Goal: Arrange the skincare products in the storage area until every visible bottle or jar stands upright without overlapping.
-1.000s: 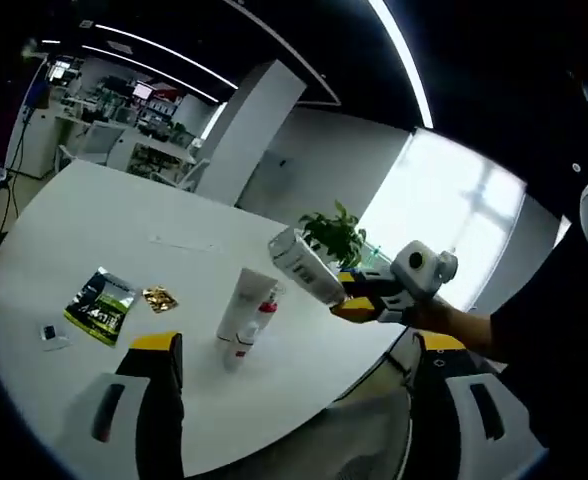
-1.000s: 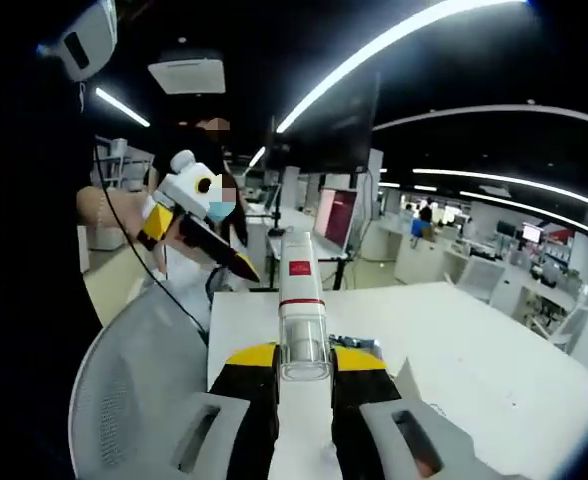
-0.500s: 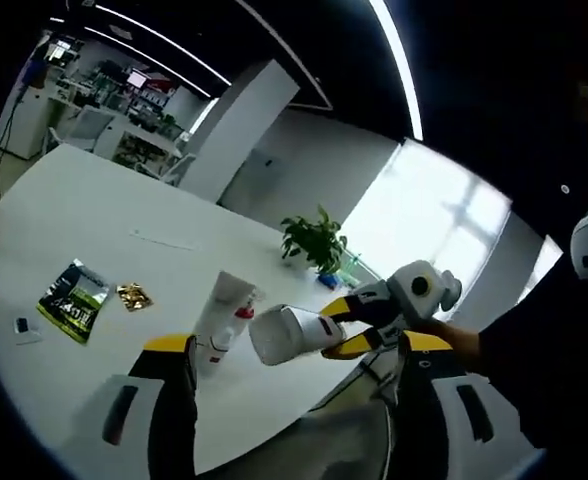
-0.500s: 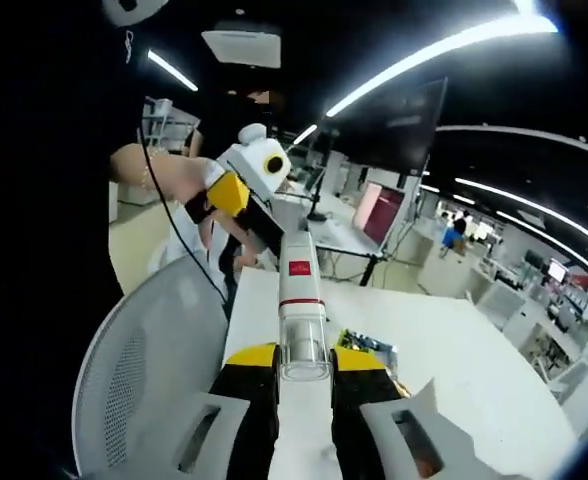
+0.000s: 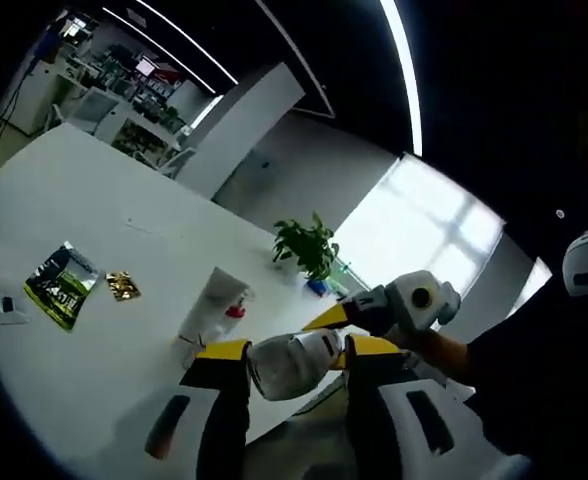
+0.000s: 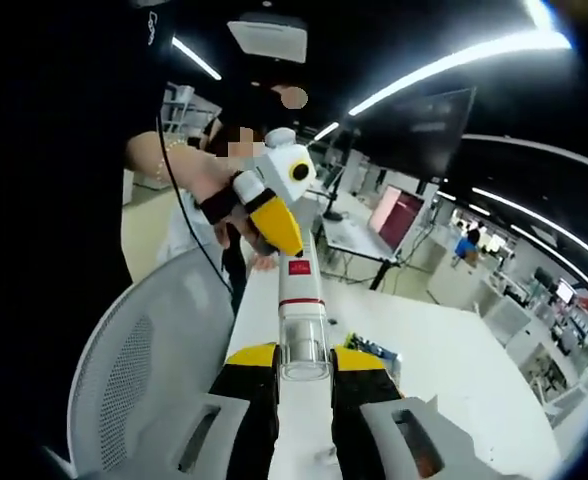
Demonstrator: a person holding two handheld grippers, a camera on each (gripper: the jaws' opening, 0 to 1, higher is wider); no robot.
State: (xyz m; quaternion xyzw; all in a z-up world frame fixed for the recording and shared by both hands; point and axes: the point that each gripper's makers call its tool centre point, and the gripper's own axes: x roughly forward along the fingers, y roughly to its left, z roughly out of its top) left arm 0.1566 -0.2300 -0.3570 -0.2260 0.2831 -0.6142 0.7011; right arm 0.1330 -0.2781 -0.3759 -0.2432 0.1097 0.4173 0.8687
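A white bottle (image 6: 302, 300) with a red band and red label is in the air, and my right gripper (image 6: 304, 356) is shut on its lower body. In the left gripper view the bottle's (image 5: 290, 368) rounded end points at the camera. My left gripper (image 5: 296, 350) has a jaw pressed against each side of it. The right gripper (image 5: 346, 320) reaches in from the right on the same bottle. In the right gripper view my left gripper (image 6: 286, 238) sits at the bottle's far end. On the table lie a white tube (image 5: 210, 300) and a small red-capped bottle (image 5: 236, 312).
The white table (image 5: 94, 200) also holds a green packet (image 5: 59, 285), a gold sachet (image 5: 124, 287) and a potted plant (image 5: 307, 243) at its far edge. A grey mesh chair (image 6: 144, 370) stands below the held bottle. A person's hand holds the left gripper.
My left gripper's jaws have narrowed from wide apart and now press on the bottle's end. The bottle swung from beside the left gripper into the space between its jaws. The right gripper's hold is unchanged.
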